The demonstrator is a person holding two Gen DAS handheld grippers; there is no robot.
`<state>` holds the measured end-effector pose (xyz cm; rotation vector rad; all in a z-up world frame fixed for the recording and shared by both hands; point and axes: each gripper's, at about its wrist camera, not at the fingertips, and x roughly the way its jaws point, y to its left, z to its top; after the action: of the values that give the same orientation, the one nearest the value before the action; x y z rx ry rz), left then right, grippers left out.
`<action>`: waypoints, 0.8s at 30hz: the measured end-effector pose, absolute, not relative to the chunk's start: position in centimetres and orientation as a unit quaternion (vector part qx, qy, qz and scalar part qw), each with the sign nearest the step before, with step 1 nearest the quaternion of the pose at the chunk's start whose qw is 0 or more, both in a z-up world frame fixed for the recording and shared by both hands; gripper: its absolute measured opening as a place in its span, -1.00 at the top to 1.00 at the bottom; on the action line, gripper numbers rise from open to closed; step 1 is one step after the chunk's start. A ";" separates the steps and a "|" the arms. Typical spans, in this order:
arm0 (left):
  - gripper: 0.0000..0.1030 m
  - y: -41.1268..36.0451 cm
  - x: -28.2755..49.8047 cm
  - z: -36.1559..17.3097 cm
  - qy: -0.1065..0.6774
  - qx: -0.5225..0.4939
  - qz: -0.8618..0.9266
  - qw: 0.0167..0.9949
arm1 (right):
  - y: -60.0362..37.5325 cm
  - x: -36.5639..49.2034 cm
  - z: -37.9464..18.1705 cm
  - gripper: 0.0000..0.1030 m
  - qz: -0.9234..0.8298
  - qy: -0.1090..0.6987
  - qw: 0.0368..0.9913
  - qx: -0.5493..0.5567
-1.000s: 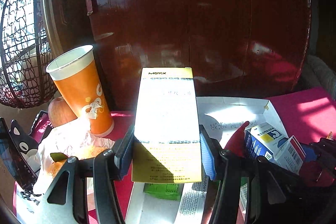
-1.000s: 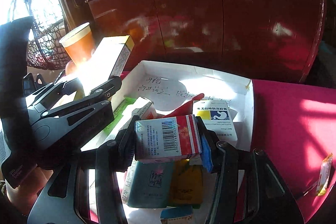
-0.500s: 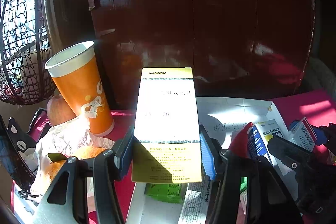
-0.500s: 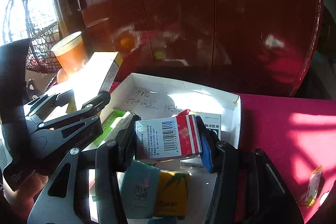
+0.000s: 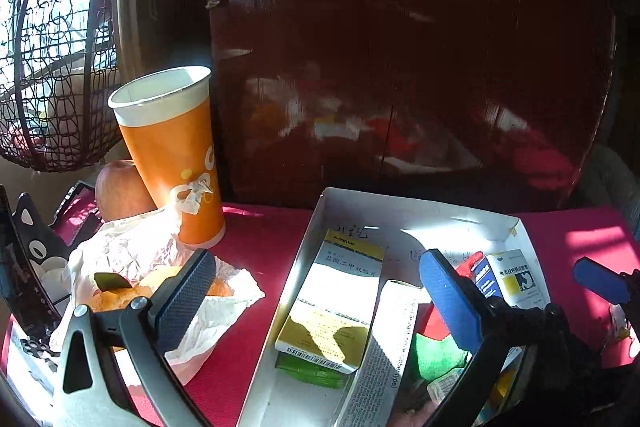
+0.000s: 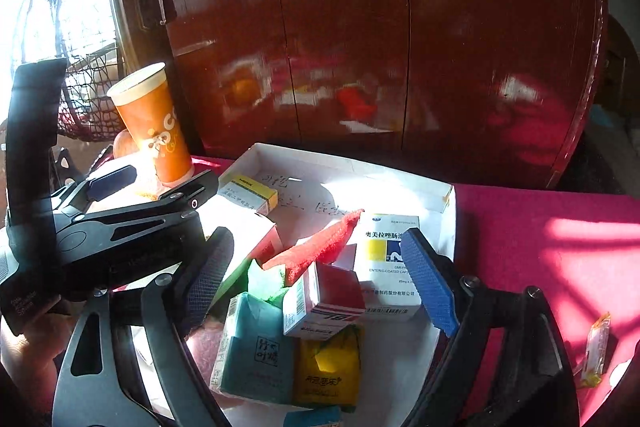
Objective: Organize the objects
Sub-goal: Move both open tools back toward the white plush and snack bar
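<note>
— Both claws have let go since a second ago: the left claw, which was clamping the yellow-and-white box, now stands wide apart with nothing between its pads, and that box lies flat inside the white tray. The right claw has also spread, and the red-and-white box it held sits loose on the pile.

— What lies nearest in the tray?

— From the right wrist view, one teal packet and one yellow packet side by side, the red-and-white box resting on top of them. Behind it, one green-and-red sponge, tilted, then one white-and-blue medicine box against the tray's right wall.

— And on the left side?

— One long white carton lying just beside the yellow-and-white box, with one green packet partly under that box.

— Outside the tray?

— On the red desk: crumpled white paper with an orange item on it, then one orange paper cup upright, one apple touching it behind. One small sachet lies well apart on the right.
</note>
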<state>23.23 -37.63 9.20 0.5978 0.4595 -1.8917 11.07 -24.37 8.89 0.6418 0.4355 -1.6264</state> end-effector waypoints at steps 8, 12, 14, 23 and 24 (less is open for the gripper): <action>-1.00 -35.2 25.8 12.0 0.206 0.186 -0.793 0.542 | -21.1 10.4 8.7 -0.75 -0.719 0.158 0.609 0.295; -1.00 -30.4 28.0 14.0 0.203 0.118 -0.804 0.546 | -18.4 10.7 9.0 -0.75 -0.723 0.140 0.614 0.284; -1.00 -27.9 29.1 14.5 0.208 0.078 -0.809 0.544 | -17.0 10.8 9.2 -0.75 -0.727 0.132 0.615 0.276; -1.00 -25.0 26.8 14.9 0.210 0.095 -0.830 0.508 | -14.1 9.5 8.9 -0.75 -0.728 0.111 0.609 0.294; -1.00 -24.7 26.4 14.8 0.208 0.100 -0.833 0.503 | -13.8 9.2 8.9 -0.75 -0.729 0.108 0.608 0.297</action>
<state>26.43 -24.69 14.81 0.2424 0.5029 -2.0112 9.23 -13.82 8.86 0.6861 0.2496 -1.6841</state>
